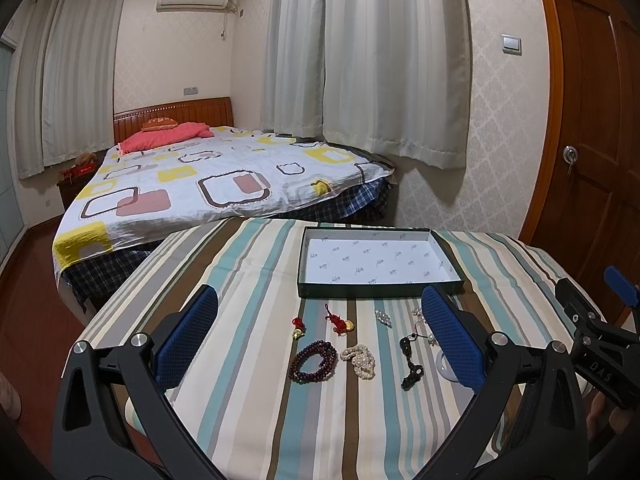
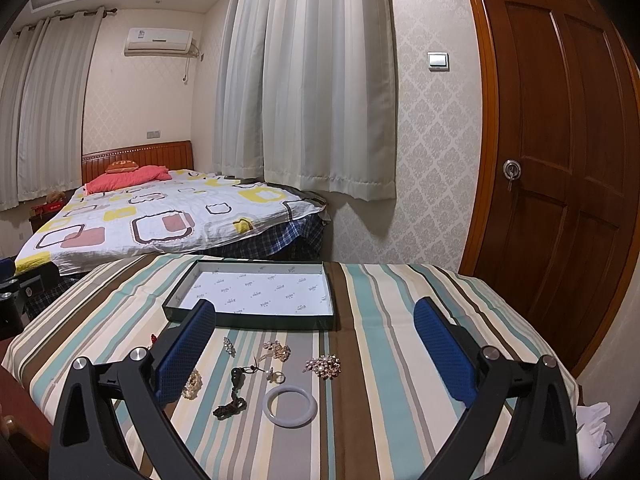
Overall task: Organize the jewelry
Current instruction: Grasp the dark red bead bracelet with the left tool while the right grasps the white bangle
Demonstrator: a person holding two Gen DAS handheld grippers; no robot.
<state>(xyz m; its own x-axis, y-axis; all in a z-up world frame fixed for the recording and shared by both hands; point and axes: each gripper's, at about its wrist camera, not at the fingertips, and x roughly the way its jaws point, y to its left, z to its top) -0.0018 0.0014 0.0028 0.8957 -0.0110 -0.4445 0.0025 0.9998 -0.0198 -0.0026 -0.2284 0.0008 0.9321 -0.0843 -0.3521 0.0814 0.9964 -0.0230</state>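
Jewelry lies loose on a striped tablecloth [image 1: 248, 400] in front of a shallow dark box [image 1: 380, 290] lined with white paper. In the left wrist view I see a dark red bead bracelet [image 1: 314, 361], a pearl string [image 1: 360, 360], two red tassel charms [image 1: 340, 322], a crystal piece [image 1: 383, 317] and a black cord pendant [image 1: 410, 368]. My left gripper [image 1: 320, 332] hovers open above them. The right wrist view shows a white bangle [image 2: 290, 406], a ring [image 2: 276, 377], a brooch [image 2: 323, 366], gold earrings [image 2: 278, 350] and the box [image 2: 248, 322]. My right gripper [image 2: 312, 340] is open and holds nothing.
A bed [image 1: 208, 184] with a patterned cover stands beyond the table's far edge. Curtains [image 1: 360, 60] hang behind it and a wooden door [image 2: 560, 160] is at the right. The right gripper's body [image 1: 592, 328] shows at the right edge of the left wrist view.
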